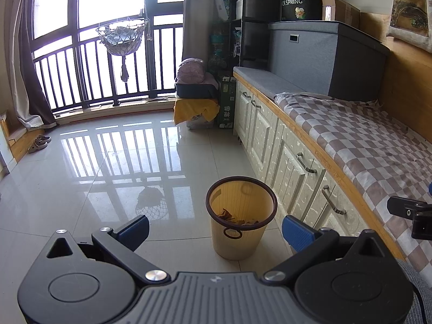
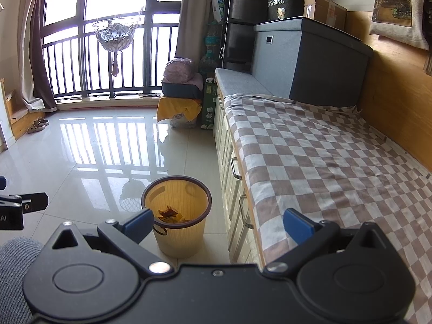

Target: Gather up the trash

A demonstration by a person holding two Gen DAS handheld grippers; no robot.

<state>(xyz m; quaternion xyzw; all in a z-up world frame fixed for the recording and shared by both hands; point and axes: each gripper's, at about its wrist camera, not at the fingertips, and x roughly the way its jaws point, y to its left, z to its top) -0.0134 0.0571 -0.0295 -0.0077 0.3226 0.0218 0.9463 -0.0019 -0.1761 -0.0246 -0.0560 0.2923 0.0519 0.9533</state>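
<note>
A yellow translucent trash bin with a dark brown rim stands on the tiled floor beside the cabinet front; it also shows in the right wrist view. Brown and orange scraps lie at its bottom, seen too in the right wrist view. My left gripper is open and empty, held above the floor just before the bin. My right gripper is open and empty, over the bench edge to the right of the bin. Each gripper shows at the edge of the other's view.
A long bench with a checked brown-and-white cloth runs along the right over cream cabinets. A grey storage box sits at its far end. A yellow-draped stool and slippers stand near the railed window.
</note>
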